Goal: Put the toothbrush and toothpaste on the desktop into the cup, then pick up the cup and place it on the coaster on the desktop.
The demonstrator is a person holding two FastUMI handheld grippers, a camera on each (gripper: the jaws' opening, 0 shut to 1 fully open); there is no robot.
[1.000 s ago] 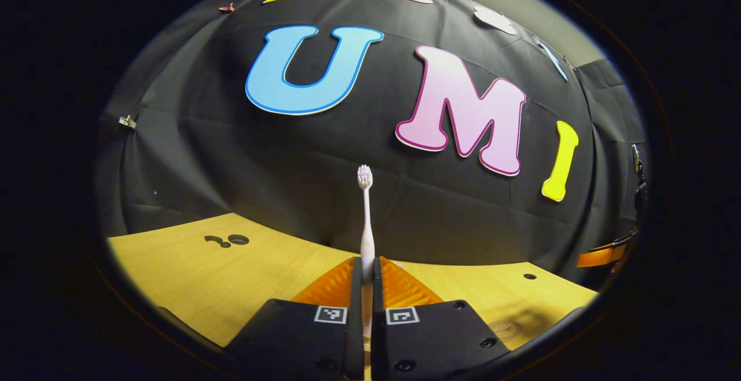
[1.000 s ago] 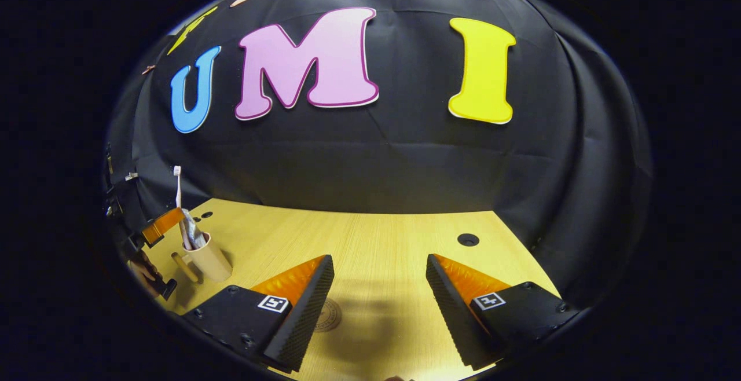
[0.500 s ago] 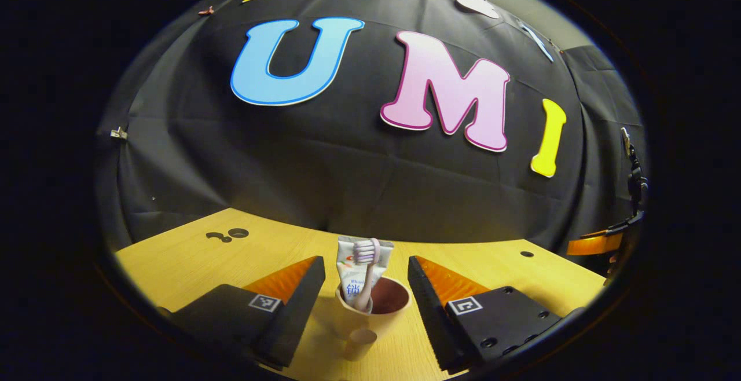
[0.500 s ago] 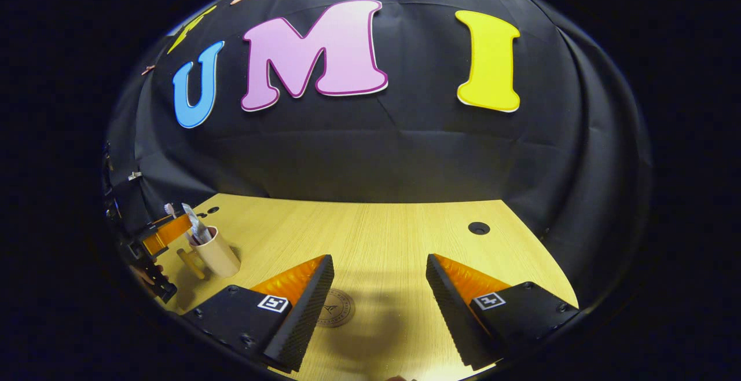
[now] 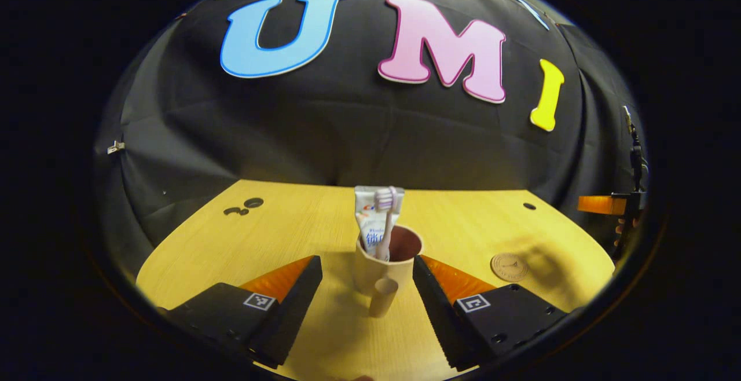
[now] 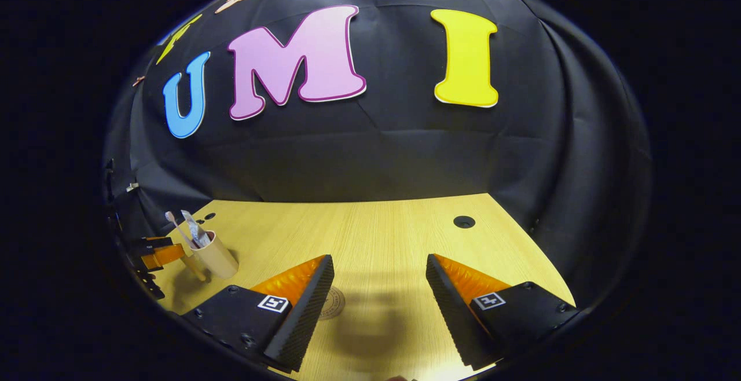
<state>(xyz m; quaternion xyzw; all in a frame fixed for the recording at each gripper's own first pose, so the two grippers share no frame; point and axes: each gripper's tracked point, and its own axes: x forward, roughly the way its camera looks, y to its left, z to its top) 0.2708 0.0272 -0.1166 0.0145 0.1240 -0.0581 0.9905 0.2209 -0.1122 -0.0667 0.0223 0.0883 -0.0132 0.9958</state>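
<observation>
Right now, in the left gripper view, your left hand-held gripper [image 5: 366, 279] is spread wide, its fingers apart on either side of the cup [image 5: 386, 265] without pressing on it. That cup is your landmark: it stands upright on the pale wood-grain worktop [image 5: 278, 236], its handle turned toward the camera. The toothbrush [image 5: 384, 219] and the toothpaste [image 5: 370, 213] stand inside it, leaning against the far rim, bristles up. To the right of the cup, well apart from it, the round coaster [image 5: 509, 267] lies flat on the wood with a shadow beside it. Beyond the cup, to its left, a pair of dark holes [image 5: 244, 207] sits in the surface; another small hole [image 5: 529, 206] lies to its right. Black cloth closes the booth behind the worktop.

In the right gripper view, your right hand-held gripper [image 6: 379, 288] is released too, holding nothing, above bare wood. The cup [image 6: 215, 256] shows far off at the left edge with the toothbrush [image 6: 175, 226] and the toothpaste [image 6: 194, 229] sticking out, the other gripper just beside it. The coaster [image 6: 334, 303] peeks out beside your left finger, on the side away from the cup.
</observation>
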